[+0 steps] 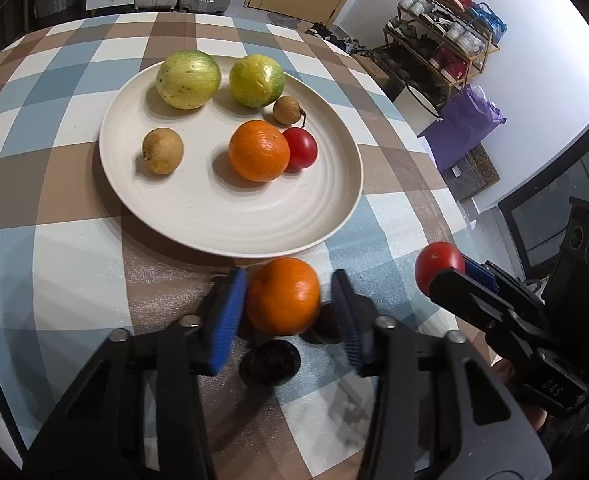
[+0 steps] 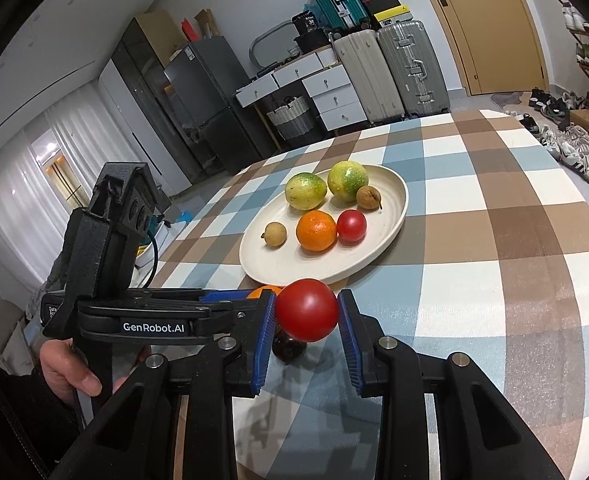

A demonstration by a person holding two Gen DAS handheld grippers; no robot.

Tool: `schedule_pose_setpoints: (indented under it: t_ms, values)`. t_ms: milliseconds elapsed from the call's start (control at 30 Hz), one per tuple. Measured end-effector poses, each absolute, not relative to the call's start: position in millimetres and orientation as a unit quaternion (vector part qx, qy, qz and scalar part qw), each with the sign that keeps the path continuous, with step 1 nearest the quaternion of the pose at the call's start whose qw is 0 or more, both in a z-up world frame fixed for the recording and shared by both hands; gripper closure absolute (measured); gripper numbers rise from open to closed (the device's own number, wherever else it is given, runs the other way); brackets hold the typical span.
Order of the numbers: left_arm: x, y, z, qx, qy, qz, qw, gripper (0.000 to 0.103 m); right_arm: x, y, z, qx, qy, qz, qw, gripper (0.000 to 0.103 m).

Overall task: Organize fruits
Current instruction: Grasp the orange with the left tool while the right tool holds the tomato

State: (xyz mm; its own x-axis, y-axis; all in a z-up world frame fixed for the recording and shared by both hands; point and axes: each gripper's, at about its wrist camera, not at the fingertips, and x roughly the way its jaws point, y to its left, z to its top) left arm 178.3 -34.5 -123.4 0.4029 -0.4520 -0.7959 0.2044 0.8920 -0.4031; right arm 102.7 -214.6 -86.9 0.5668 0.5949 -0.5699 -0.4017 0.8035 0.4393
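Six fruits sit on the plate (image 1: 198,216). Left hand-held gripper (image 1: 286,312) pads bracket the orange (image 1: 284,294) on the counter (image 1: 74,264), plate's 6 o'clock; contact unclear. Right hand-held gripper (image 2: 307,312) clamps a tomato (image 2: 306,309), airborne.

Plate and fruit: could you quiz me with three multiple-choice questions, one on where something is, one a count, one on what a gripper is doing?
1. The loose orange lies:
A) between the left gripper's fingers
B) in a drawer
C) on the floor

2. Fruits on the plate:
A) four
B) six
C) nine

3. The right gripper is:
A) open and empty
B) shut on a red fruit
C) shut on a green fruit

Answers:
1. A, a finger stands at each side of it.
2. B, two green, two brown, one orange, one red.
3. B, both pads press its sides.
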Motion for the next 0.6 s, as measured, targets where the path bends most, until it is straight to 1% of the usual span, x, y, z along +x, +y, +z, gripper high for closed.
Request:
schedule_pose_setpoints:
  t_ms: [600]
  values:
    - [167.6, -30.2, -114.7, -0.127, 0.494, -0.192, 0.838, 0.069, 89.3, -219.1, -77.4, 0.133, 0.356, 0.276, 0.883, 0.072]
